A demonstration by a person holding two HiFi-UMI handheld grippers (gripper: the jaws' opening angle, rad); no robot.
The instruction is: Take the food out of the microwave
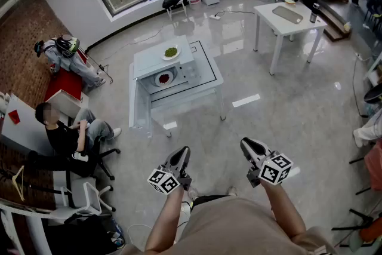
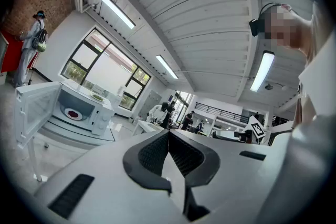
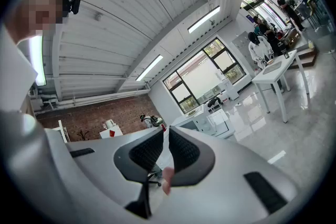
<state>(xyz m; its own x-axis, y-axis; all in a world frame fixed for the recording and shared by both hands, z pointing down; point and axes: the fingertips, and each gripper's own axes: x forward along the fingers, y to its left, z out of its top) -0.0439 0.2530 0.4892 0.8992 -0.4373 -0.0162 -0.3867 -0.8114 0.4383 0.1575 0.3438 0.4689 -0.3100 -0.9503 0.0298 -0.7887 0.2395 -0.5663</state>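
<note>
A person stands well apart from the open microwave point(image 1: 182, 68), which sits on a low white table point(image 1: 213, 82) at about 11 o'clock. The task's food, a plate of something red point(image 1: 164, 77), lies inside the cavity, and the door point(image 1: 138, 106) hangs wide toward 7 o'clock, likely left so for a clear reach. A second plate, of greens point(image 1: 171, 52), rests on top. The left gripper point(image 1: 181, 155) is clenched and empty. The right gripper point(image 1: 249, 146) is all but closed (a thin slit at the tips), grasping nothing. Both are carried level at waist height, seemingly for the approach.
</note>
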